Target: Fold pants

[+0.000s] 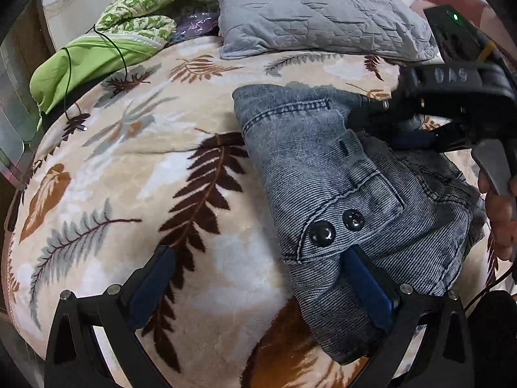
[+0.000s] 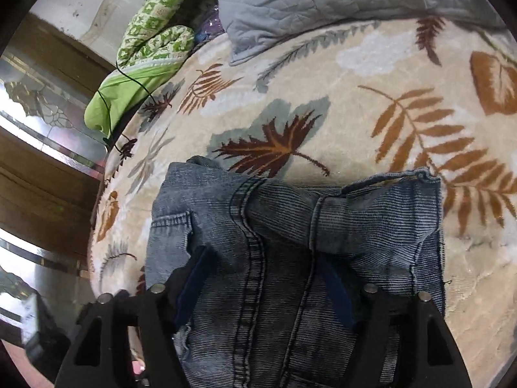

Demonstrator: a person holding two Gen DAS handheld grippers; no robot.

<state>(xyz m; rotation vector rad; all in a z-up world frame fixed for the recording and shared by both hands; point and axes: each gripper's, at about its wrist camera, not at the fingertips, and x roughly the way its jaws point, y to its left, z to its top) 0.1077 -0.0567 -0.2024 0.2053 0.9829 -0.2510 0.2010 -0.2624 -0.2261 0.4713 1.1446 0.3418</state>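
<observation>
Jeans (image 1: 339, 174), already doubled into a thick bundle, lying on the leaf-print blanket (image 1: 129, 174) of the bed. Going left to right in the left wrist view: bare blanket under the left finger of the left gripper (image 1: 261, 287), fingers (image 1: 152, 287) spread wide, nothing held; right finger tip resting against the denim's near edge just below the two black buttons (image 1: 336, 226); bundle reaching ahead and to the right from there, long axis running away from the fingers toward the grey quilted pillow (image 1: 316, 13); at far right, the right gripper (image 1: 387, 129) planted on the denim.

In the right wrist view, same order: wooden panelling and green clothes (image 2: 129, 90) far off to the left; then denim filling the gap between the right gripper's (image 2: 268, 284) fingers (image 2: 197, 287), cloth bulging up around both blue pads, folded edge lying just ahead, open blanket beyond. Fingers set fairly wide, pressed into or around the fabric; whether actually pinching a layer, cannot tell.

Judged from this: fold mostly complete; right hand nearer and over the bundle, left hand free at its left edge to tuck or smooth.
</observation>
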